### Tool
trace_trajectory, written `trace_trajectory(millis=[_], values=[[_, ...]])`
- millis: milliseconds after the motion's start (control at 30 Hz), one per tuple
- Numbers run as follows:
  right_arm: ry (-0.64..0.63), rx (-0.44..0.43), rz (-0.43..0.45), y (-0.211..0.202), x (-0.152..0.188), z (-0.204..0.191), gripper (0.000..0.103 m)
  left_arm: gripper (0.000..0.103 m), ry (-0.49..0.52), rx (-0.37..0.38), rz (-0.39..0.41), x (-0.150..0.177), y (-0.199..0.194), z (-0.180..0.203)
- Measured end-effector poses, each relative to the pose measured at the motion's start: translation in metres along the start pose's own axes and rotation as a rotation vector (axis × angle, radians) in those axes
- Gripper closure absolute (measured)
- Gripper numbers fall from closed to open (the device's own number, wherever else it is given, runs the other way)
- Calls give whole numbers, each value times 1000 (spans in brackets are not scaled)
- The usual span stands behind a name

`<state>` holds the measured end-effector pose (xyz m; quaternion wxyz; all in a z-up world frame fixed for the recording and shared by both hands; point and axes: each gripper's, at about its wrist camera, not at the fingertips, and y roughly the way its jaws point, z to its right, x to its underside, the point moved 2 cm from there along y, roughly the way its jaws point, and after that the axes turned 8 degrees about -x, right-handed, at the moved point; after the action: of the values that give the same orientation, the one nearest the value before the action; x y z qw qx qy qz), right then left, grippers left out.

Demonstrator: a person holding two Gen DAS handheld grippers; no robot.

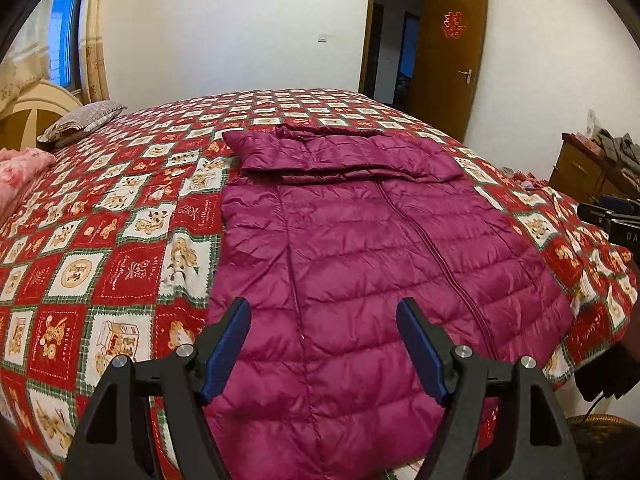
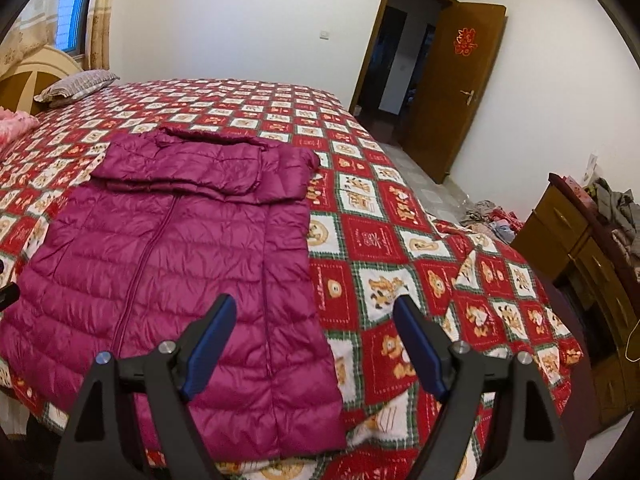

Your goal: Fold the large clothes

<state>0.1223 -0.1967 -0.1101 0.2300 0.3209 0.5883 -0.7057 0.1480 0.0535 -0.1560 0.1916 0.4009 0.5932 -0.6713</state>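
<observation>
Your left claw [image 1: 324, 312] stands wide with nothing gripped, and the magenta puffer jacket [image 1: 360, 248] lies flat on the bed [image 1: 100, 240] straight ahead of it. Your right claw [image 2: 314, 310] gapes wide and empty too, the jacket's near corner under its left finger, sleeves folded across the far end.

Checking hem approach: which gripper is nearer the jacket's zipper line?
Left. The left gripper hangs over the jacket beside the zipper; the right gripper straddles its right edge.
</observation>
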Motion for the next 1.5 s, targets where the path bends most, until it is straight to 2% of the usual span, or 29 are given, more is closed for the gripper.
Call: trace_trajectory(millis=[333, 567, 700, 833, 900, 1033, 1200, 1267, 1333, 1467, 1500], values=[[0, 13, -8, -9, 12, 2, 19, 27, 39, -1, 18, 4, -12, 17], [23, -9, -57, 5, 21, 6, 19, 27, 36, -18, -18, 15, -4, 17], [54, -44, -120, 23, 37, 17, 19, 27, 32, -51, -62, 23, 7, 14], [112, -174, -158, 40, 63, 35, 19, 27, 4, -67, -89, 33, 15, 2], [135, -207, -176, 46, 72, 39, 19, 27, -23, -75, -113, 39, 23, -6], [143, -224, -212, 64, 83, 36, 19, 27, -40, -78, -154, 48, 34, -9], [89, -245, -234, 85, 92, 22, 19, 27, -23, -121, -163, 53, 37, -10], [106, -282, -267, 92, 99, 22, 20, 27, -65, -126, -142, 52, 29, -22], [86, -294, -262, 90, 101, 20, 20, 27, -125, -108, -131, 51, 22, -40], [110, -384, -290, 89, 107, 21, 36, 27, -190, -120, -179, 57, 29, -62], [131, -410, -297, 90, 109, 23, 37, 27, -201, -114, -201, 61, 33, -63]])
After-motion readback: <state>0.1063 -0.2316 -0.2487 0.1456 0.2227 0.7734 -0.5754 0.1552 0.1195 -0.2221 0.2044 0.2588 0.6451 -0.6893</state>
